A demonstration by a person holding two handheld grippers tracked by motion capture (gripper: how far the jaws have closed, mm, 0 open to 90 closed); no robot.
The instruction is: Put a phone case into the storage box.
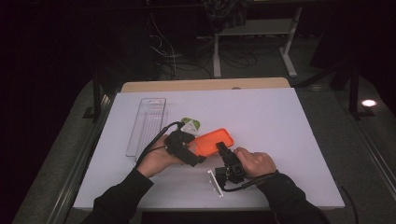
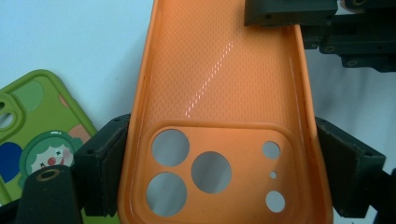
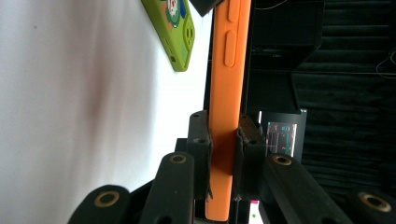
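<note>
- The orange phone case (image 1: 212, 141) is lifted just above the table (image 1: 280, 121), near its middle; it is smooth, glossy, with round camera holes.
- Your left hand-held gripper (image 1: 190, 151) clamps its two long edges at the camera end.
- Your right hand-held gripper (image 1: 224, 150) pinches its thin side wall.
- A green cartoon case (image 2: 35, 126) lies beside.

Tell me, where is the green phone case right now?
In the high view the green phone case lies on the white table, just behind the left gripper, right of the clear tray.
</note>
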